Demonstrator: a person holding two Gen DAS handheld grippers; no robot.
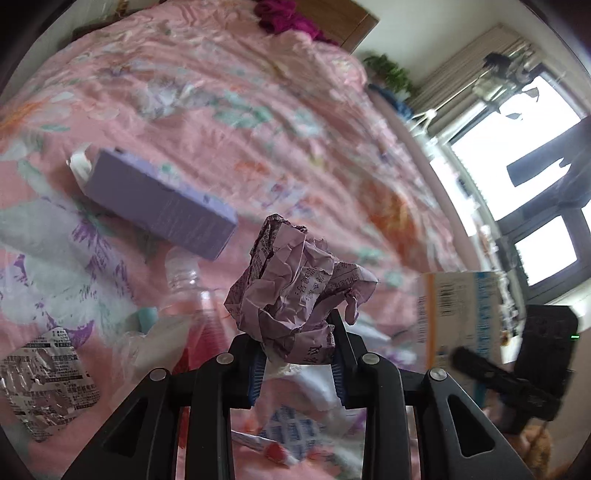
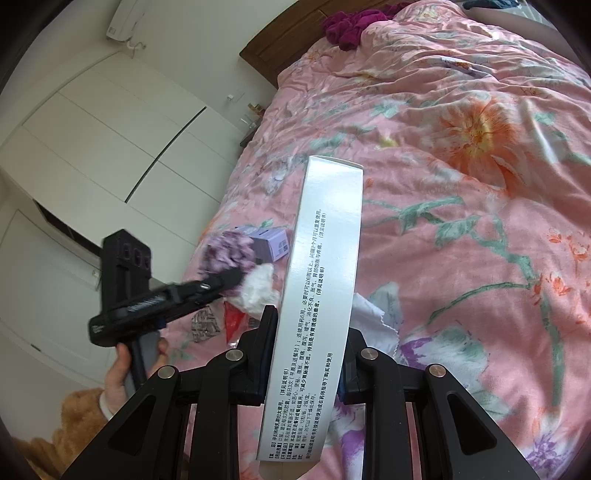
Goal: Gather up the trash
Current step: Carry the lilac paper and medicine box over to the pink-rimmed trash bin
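My left gripper (image 1: 297, 338) is shut on a crumpled ball of printed paper (image 1: 291, 284) and holds it above the pink flowered bedspread (image 1: 229, 92). My right gripper (image 2: 308, 332) is shut on a long white medicine box (image 2: 325, 266) with black print, held upright over the bed. That box also shows in the left wrist view (image 1: 458, 317). In the right wrist view the left gripper (image 2: 229, 277) shows at the left with the paper ball (image 2: 231, 254). On the bed lie a purple box (image 1: 159, 203), a clear plastic bottle (image 1: 184, 284) and a foil blister pack (image 1: 44, 380).
More wrappers and white tissue (image 2: 258, 291) lie near the bed's edge. A dark red garment (image 2: 354, 22) lies by the wooden headboard (image 2: 280, 48). White wardrobe doors (image 2: 110, 140) stand left of the bed. A window (image 1: 517, 177) is at the right in the left wrist view.
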